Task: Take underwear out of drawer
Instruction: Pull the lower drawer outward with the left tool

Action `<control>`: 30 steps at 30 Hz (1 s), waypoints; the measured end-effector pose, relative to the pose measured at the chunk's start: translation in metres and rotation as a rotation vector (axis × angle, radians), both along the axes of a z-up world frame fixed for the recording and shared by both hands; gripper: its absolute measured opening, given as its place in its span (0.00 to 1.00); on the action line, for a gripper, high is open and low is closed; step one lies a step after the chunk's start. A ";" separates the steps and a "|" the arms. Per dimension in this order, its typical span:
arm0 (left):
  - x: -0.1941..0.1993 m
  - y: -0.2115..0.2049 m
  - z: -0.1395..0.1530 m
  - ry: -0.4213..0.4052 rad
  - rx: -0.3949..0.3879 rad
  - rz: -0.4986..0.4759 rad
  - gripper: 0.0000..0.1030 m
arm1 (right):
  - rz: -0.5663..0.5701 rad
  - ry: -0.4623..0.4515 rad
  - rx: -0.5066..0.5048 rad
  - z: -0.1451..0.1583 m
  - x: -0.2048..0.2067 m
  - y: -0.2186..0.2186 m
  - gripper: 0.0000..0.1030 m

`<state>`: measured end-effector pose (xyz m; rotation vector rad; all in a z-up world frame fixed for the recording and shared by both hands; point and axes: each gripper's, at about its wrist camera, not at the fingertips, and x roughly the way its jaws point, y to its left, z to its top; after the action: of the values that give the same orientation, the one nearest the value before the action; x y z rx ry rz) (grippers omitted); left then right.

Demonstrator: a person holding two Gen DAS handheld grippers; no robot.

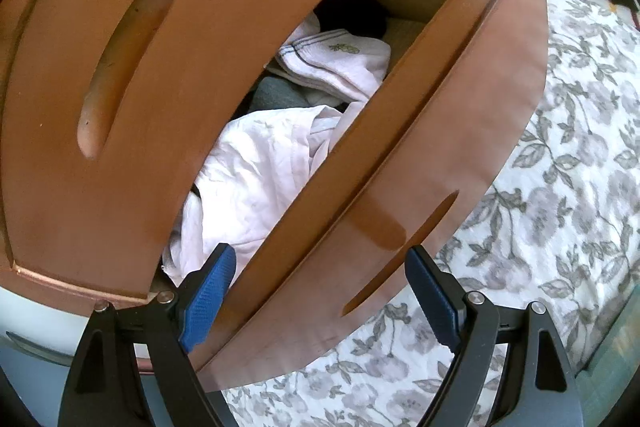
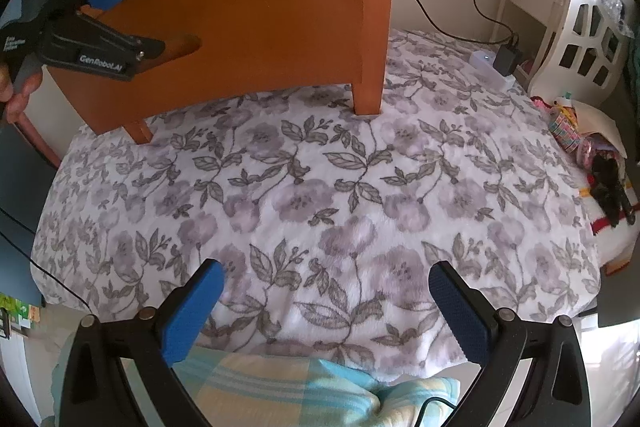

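The brown wooden drawer [image 1: 400, 147] is pulled partly out of the dresser [image 1: 120, 187]. Inside lie a crumpled pale cloth [image 1: 256, 179], a folded pale pink garment with a striped band [image 1: 340, 63] and a grey piece [image 1: 276, 95]. My left gripper [image 1: 320, 253] straddles the drawer front. One blue pad [image 1: 208, 291] is inside against the cloth, the other by the handle slot [image 1: 400, 255], and the jaws are shut on the panel. The right wrist view shows that gripper [image 2: 128, 23] on the drawer front [image 2: 260, 27]. My right gripper [image 2: 326, 271] hangs open over the floral rug [image 2: 320, 187], holding nothing.
The dresser's legs [image 2: 366, 99] stand on the floral rug. A white shelf unit [image 2: 580, 27], a power strip with a charger [image 2: 496, 67] and a cable lie at the back right. Toys and boxes [image 2: 580, 139] sit on the right. A striped cloth [image 2: 280, 387] lies below my right gripper.
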<state>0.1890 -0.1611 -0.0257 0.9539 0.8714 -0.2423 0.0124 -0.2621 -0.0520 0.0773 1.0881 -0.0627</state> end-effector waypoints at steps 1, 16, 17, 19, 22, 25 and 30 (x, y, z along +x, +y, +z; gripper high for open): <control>-0.003 0.000 0.001 0.002 -0.005 0.001 0.84 | 0.002 0.000 -0.001 0.001 -0.001 0.001 1.00; -0.038 0.003 0.036 0.019 -0.038 -0.035 0.84 | 0.032 -0.007 -0.019 0.013 -0.018 0.016 1.00; -0.039 0.003 0.034 0.017 -0.034 -0.039 0.84 | 0.033 -0.008 -0.019 0.014 -0.019 0.017 1.00; -0.043 0.004 0.039 0.015 -0.033 -0.048 0.84 | 0.036 -0.011 -0.021 0.015 -0.021 0.019 1.00; -0.046 0.004 0.033 0.015 -0.037 -0.052 0.84 | 0.039 -0.015 -0.023 0.018 -0.024 0.021 1.00; -0.048 0.006 0.035 0.015 -0.047 -0.056 0.84 | 0.044 -0.016 -0.027 0.020 -0.026 0.023 1.00; -0.051 0.011 0.038 0.009 -0.058 -0.064 0.85 | 0.049 -0.021 -0.032 0.024 -0.030 0.027 1.00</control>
<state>0.1384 -0.1501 0.0126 0.9283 0.8388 -0.3247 -0.0181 -0.2348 -0.0278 0.0229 1.0670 -0.0349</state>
